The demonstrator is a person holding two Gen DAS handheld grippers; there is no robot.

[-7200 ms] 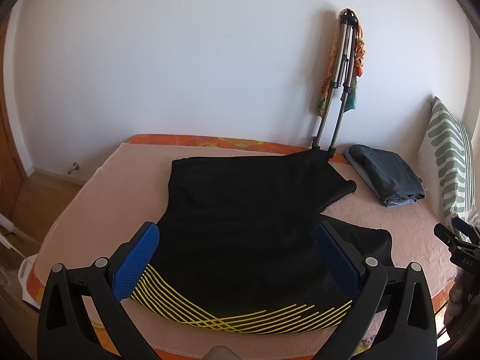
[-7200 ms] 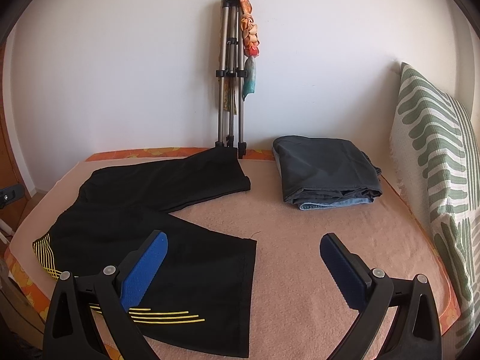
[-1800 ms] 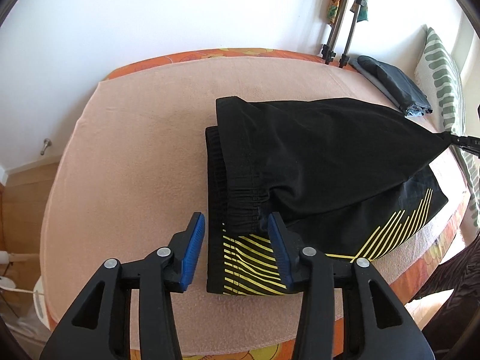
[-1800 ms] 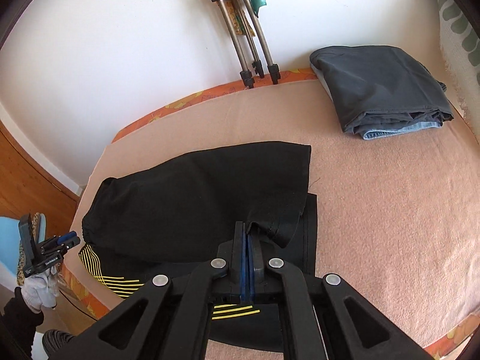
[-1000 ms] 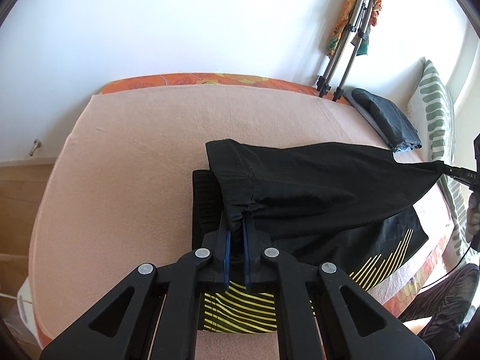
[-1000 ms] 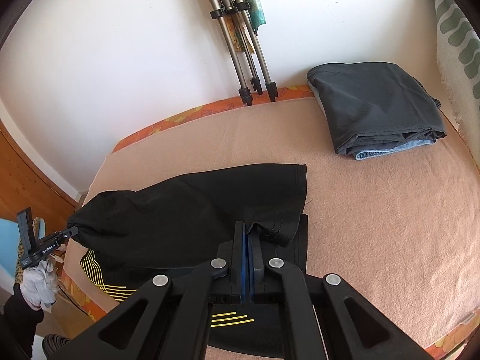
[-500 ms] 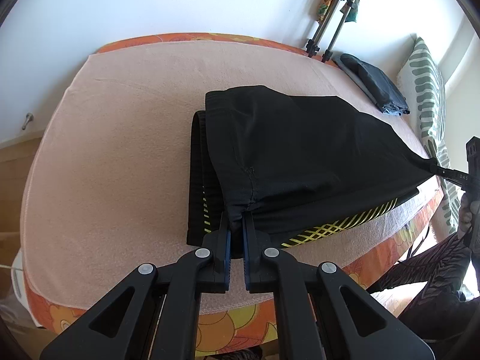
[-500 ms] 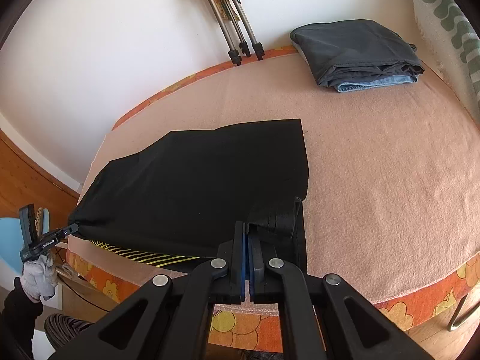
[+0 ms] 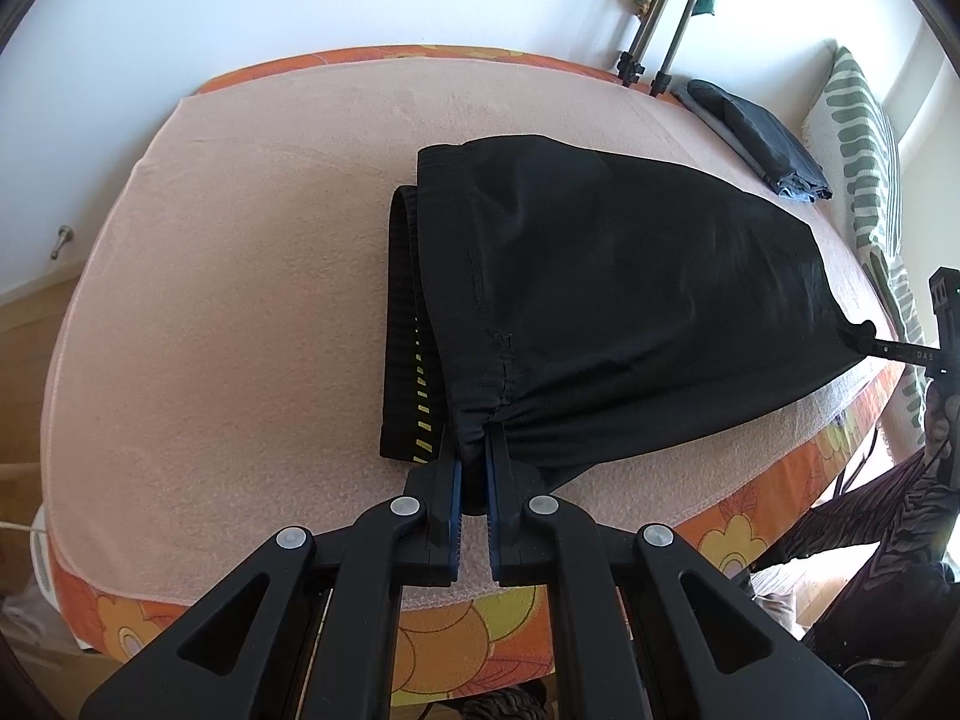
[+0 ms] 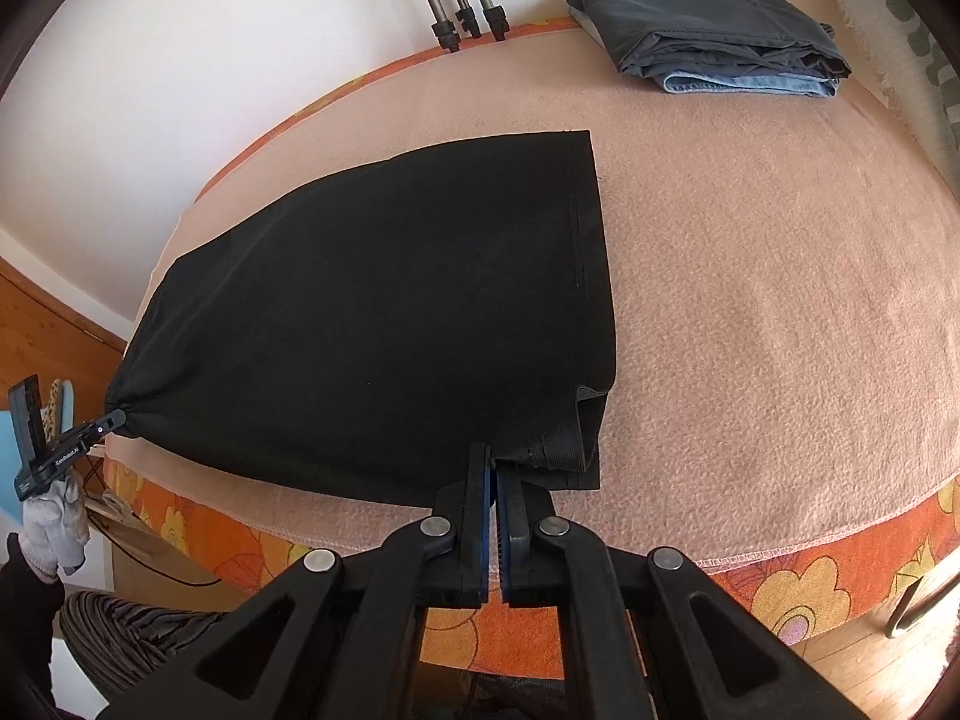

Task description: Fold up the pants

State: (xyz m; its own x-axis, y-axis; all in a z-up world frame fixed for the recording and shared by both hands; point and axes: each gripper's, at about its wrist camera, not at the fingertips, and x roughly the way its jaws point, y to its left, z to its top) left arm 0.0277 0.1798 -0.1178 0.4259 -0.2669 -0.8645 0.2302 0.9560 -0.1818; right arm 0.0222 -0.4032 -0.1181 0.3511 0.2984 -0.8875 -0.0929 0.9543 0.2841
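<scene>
Two close wrist views from opposite ends of the shared pants (image 9: 606,300)

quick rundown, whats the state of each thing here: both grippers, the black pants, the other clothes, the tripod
left gripper: shut on the waistband corner of the black pants.
right gripper: shut on the hem corner.
black pants: folded in half, top layer stretched between the two grippers.
dark folded clothes: folded, stacked at the far side of the bed.
tripod: legs closed, standing against the wall.

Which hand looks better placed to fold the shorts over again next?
Probably the right hand-held gripper: it pinches the hem corner of the black pants, with open blanket beside it. The left hand-held gripper clamps the waistband end.
</scene>
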